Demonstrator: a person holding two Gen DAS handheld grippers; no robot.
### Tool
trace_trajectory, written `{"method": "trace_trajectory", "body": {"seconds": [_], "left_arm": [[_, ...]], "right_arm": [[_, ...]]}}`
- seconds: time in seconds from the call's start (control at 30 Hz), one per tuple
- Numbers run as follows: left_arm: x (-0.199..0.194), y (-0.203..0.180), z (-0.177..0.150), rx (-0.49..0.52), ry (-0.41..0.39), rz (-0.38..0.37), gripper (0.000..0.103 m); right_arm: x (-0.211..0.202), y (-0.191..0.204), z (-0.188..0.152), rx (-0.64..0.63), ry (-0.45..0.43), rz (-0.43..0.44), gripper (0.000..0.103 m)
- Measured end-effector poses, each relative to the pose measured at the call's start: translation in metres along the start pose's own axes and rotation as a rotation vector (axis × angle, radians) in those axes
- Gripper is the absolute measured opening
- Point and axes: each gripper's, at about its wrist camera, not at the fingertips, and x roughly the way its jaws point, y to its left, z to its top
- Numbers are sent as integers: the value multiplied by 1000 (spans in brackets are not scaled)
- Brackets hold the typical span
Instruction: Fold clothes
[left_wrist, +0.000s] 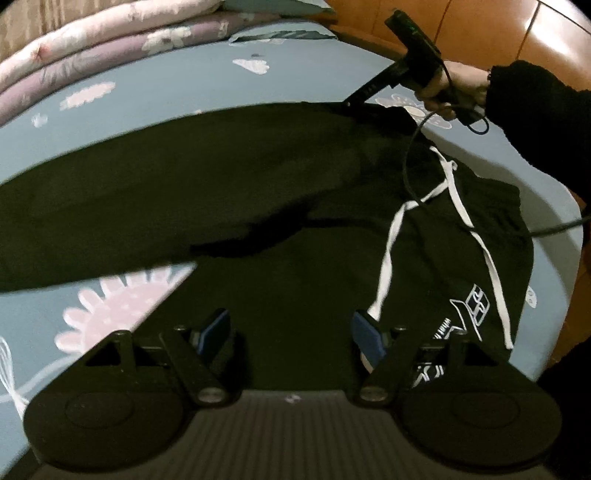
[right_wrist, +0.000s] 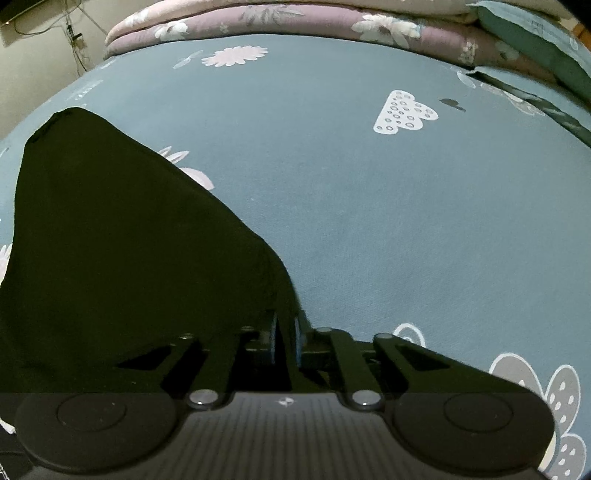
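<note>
Black sweatpants (left_wrist: 229, 184) with a white drawstring (left_wrist: 391, 243) and a white logo lie on the blue bedsheet (left_wrist: 147, 92). One leg stretches to the left; the waistband is at the right. My left gripper (left_wrist: 290, 332) is open, its blue pads wide apart just above the black fabric near the crotch. My right gripper (right_wrist: 284, 334) is shut on the black fabric (right_wrist: 122, 236) at the pants' far edge; it also shows in the left wrist view (left_wrist: 349, 102), held by a hand in a black sleeve.
Folded pink and purple quilts (right_wrist: 280, 22) lie along the far side of the bed. A teal pillow (right_wrist: 535, 40) sits at the right. A wooden floor (left_wrist: 480, 29) shows beyond the bed edge. A black cable (left_wrist: 410, 166) trails over the pants.
</note>
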Motion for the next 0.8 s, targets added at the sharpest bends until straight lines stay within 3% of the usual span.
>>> {"method": "trace_trajectory", "body": {"seconds": [0.23,0.4,0.63,0.8], "left_arm": [[1,5,51,198,-58,83,72],[32,1,104,374,-111,155,72],[112,-20,161,664,-108,208,72],[152,-37,180,862,-94,236,72]], "right_arm": [[-28,12,-3,-17,-67,-2,7],[-46,31,-7,-69,-100,-27,7],[-60,57,-15,-145,-121,-62,7],[-69,75,-22,-188,-138,-76,7]]}}
